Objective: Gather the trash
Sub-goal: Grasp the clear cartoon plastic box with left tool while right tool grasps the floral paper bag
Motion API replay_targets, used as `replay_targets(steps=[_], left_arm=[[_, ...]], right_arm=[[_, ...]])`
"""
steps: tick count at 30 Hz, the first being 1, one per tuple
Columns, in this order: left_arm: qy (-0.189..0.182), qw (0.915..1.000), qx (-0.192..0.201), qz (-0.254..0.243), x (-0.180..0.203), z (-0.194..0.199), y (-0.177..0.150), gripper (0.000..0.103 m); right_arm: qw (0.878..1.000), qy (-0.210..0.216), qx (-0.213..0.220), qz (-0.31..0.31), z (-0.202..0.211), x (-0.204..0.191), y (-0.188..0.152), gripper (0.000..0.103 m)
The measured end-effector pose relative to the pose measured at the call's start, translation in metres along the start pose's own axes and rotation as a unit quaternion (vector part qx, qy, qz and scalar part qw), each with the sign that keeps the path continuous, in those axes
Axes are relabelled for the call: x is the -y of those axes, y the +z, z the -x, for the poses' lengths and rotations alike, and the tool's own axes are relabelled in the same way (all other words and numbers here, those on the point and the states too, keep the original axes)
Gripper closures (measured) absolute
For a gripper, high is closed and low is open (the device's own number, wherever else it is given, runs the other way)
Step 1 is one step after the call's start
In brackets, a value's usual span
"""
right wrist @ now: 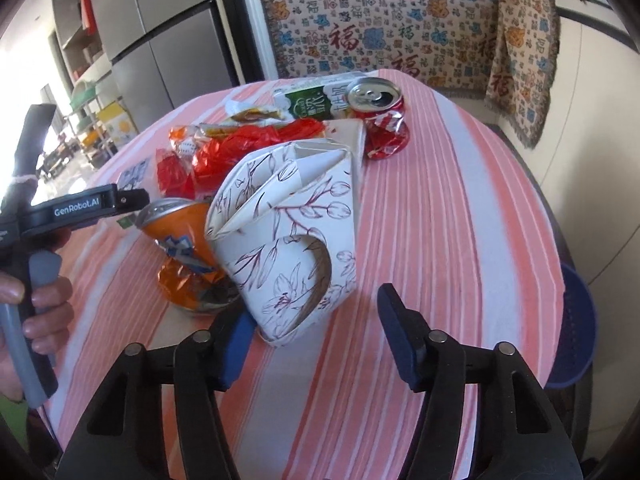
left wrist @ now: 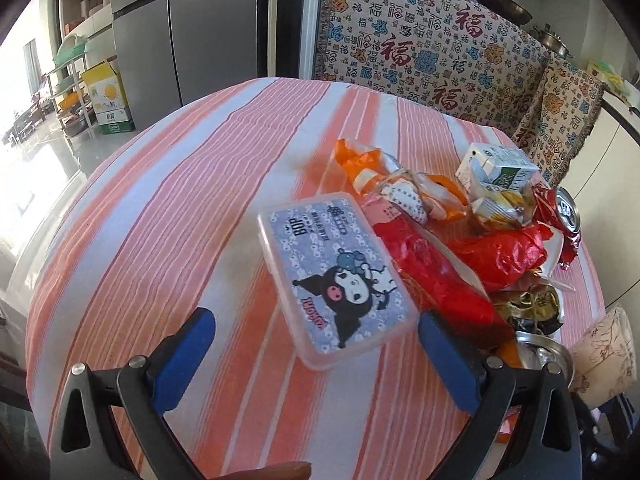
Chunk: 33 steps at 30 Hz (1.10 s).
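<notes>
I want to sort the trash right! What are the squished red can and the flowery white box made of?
The red can looks like thin shiny metal, probably aluminium: it has a pull-tab top and dented, crumpled sides. The flowery white box looks like matte printed cardboard: it has sharp folds and a brown raw edge round its cut-out hole.

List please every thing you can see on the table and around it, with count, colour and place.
plastic case: 1, clear, cartoon label, table centre, before the left gripper
tissue box: 1, white with flower drawing, crushed, before the right gripper
orange can: 1, crushed, left of the tissue box
red can: 1, dented, far side of the table
milk carton: 1, white and green, in the pile
red wrappers: several, in the pile
tablecloth: 1, pink and white stripes
fridge: 1, grey, behind
basket: 1, blue, right of the table
left gripper: jaws open
right gripper: jaws apart, not pressing
hand: 1, on the left gripper's handle
</notes>
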State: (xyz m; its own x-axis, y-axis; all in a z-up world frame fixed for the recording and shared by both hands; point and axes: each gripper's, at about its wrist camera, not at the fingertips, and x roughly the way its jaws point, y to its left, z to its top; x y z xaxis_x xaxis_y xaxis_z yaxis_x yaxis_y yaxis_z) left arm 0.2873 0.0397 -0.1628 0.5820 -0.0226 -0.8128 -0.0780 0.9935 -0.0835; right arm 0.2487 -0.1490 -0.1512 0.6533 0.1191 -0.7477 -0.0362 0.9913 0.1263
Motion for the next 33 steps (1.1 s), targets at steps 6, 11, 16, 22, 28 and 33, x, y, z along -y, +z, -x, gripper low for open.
replay_targets(steps=[6, 11, 16, 22, 28, 33], left_arm=[[0.023, 0.9997, -0.012, -0.004, -0.039, 0.003, -0.008, 0.000], [0.030, 0.9981, -0.023, -0.050, -0.038, -0.006, -0.011, 0.000], [0.026, 0.9983, 0.003, -0.052, -0.034, -0.008, -0.014, 0.000], [0.022, 0.9980, -0.001, -0.060, -0.035, -0.010, -0.012, 0.000], [-0.003, 0.9964, -0.004, -0.085, -0.039, -0.008, -0.010, 0.000], [-0.036, 0.9936, 0.004, -0.107, -0.040, -0.010, 0.004, 0.000]], right_arm=[[1.000, -0.016, 0.002, -0.010, 0.009, 0.019, 0.007, 0.047], [1.000, -0.010, -0.006, -0.015, 0.006, 0.025, 0.012, 0.042], [0.997, 0.025, -0.014, -0.077, 0.004, 0.042, 0.014, 0.037], [0.991, 0.015, -0.028, -0.127, 0.009, 0.066, 0.005, 0.033], [0.994, 0.027, -0.039, -0.101, 0.023, 0.078, -0.020, 0.026], [0.998, 0.032, -0.028, -0.043, 0.030, 0.086, -0.023, 0.015]])
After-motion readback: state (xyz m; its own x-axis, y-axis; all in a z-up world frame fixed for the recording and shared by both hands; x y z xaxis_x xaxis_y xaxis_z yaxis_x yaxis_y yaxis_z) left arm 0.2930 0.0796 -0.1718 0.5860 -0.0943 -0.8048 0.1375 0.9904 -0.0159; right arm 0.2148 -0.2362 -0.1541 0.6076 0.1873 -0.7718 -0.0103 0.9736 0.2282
